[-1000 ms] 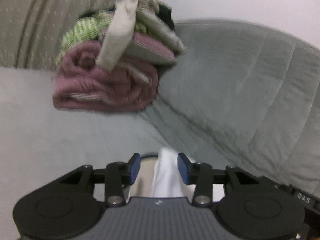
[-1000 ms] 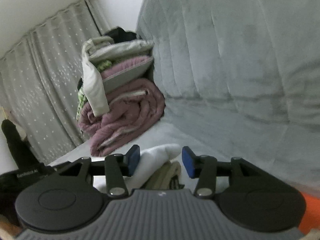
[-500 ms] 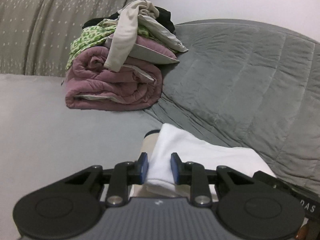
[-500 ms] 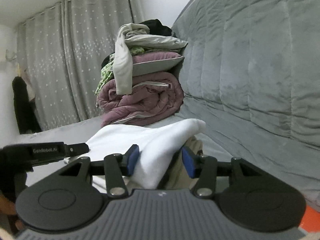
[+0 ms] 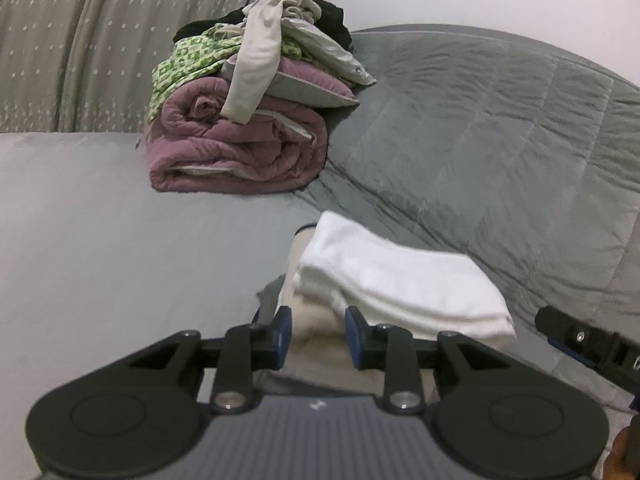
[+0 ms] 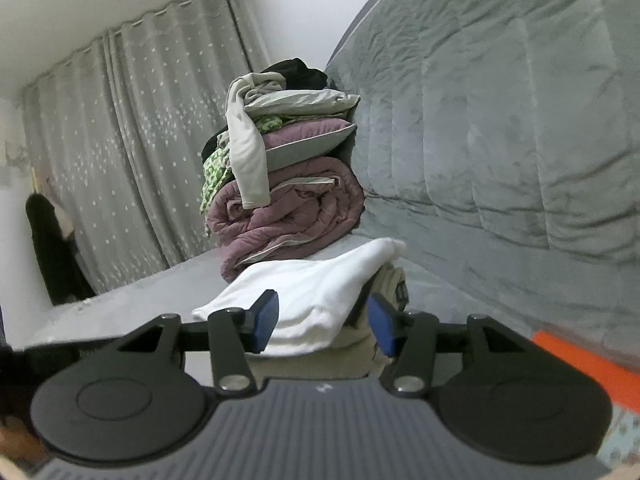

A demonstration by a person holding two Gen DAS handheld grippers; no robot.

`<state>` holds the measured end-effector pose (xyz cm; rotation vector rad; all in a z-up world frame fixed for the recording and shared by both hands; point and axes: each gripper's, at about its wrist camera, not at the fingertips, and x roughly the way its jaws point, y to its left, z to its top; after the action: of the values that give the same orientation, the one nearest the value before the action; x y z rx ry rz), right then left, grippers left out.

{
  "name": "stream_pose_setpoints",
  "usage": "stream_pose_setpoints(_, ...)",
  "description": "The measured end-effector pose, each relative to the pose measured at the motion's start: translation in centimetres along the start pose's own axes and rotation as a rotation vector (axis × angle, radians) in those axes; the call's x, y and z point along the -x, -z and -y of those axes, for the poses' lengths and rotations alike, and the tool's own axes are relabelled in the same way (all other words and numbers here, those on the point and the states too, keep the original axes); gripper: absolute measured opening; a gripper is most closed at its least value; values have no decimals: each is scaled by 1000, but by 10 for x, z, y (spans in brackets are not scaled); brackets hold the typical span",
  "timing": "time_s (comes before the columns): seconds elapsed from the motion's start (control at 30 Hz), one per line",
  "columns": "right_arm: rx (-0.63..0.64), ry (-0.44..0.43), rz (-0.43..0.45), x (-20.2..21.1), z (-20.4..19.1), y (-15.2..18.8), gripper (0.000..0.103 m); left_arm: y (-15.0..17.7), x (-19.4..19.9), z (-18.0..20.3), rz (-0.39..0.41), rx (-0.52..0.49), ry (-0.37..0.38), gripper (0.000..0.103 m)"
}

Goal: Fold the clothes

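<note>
A folded white garment [image 5: 400, 280] lies on top of a folded beige garment [image 5: 316, 320] on the grey bed. My left gripper [image 5: 316, 334] is open, its blue pads just short of the white garment's near edge, with beige cloth between them. In the right wrist view the white garment [image 6: 316, 288] rests on the beige one [image 6: 390, 280]. My right gripper [image 6: 324, 320] is open, its pads on either side of the stack's near end, not pressing it. The right gripper's tip [image 5: 580, 336] shows at the left view's right edge.
A rolled mauve quilt [image 5: 240, 152] topped with a pillow and loose clothes [image 5: 260, 44] stands at the back against the grey quilted headboard [image 5: 500, 128]. Starred curtains [image 6: 140, 140] hang behind. Grey sheet [image 5: 100, 240] spreads to the left. An orange item [image 6: 580, 364] lies at right.
My left gripper has opened and let go of the white garment, which now lies flat on the beige one. Both grippers have drawn back a little from the stack.
</note>
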<state>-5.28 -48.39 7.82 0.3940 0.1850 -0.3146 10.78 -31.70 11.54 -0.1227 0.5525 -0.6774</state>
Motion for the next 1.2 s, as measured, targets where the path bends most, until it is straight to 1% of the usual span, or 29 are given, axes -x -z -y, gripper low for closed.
stream_pose_setpoints(0.17,-49,17,-13,18,-11,15,54,18,25,-8,-33,10,-23,35)
stream_pose_setpoints(0.23,-60,32,-19,26,-16,24,54,26,35,-12,-49,5,-38,39)
stream_pose_setpoints(0.3,-86,47,-28,33,-19,34,56,33,44,-14,-65,-5,-52,48)
stream_pose_setpoints(0.33,-98,53,-31,35,-21,38,57,36,48,-14,-73,-11,-59,50)
stream_pose_setpoints(0.37,-110,60,-32,37,-22,41,59,40,53,-15,-81,-17,-68,55)
stream_pose_setpoints(0.4,-122,69,-32,40,-25,45,60,43,57,-16,-89,-23,-77,63)
stream_pose_setpoints(0.43,-131,81,-32,43,-27,50,63,46,61,-16,-96,-28,-87,67)
stream_pose_setpoints(0.5,-138,106,-28,47,-30,57,68,53,67,-16,-109,-42,-110,85)
stream_pose_setpoints(0.57,-128,131,-17,51,-34,66,79,59,74,-15,-124,-59,-137,94)
stream_pose_setpoints(0.6,-119,152,-19,51,-36,70,82,62,76,-15,-132,-67,-149,98)
stream_pose_setpoints(0.63,-113,178,-31,49,-37,72,88,65,78,-15,-140,-76,-161,101)
stream_pose_setpoints(0.67,-112,198,-46,46,-38,73,93,68,80,-15,-149,-85,-173,102)
stream_pose_setpoints(0.7,-114,211,-59,43,-38,73,95,71,81,-14,-161,-98,-188,102)
stream_pose_setpoints(0.77,-123,224,-66,47,-37,80,103,79,83,-13,-186,-123,-217,102)
stream_pose_setpoints(0.83,-113,245,-73,45,-38,80,103,87,85,-12,-216,-143,-229,102)
stream_pose_setpoints(0.93,-76,284,-89,42,-40,85,103,98,89,-13,-256,-135,-239,102)
stream_pose_setpoints(1.0,-49,301,-113,38,-41,90,103,104,94,-14,-259,-116,-248,102)
stream_pose_setpoints(1.1,-27,298,-146,31,-41,99,103,111,99,-17,-272,-78,-271,103)
stream_pose_setpoints(1.2,-7,299,-179,26,-39,107,103,115,105,-21,-290,-33,-268,103)
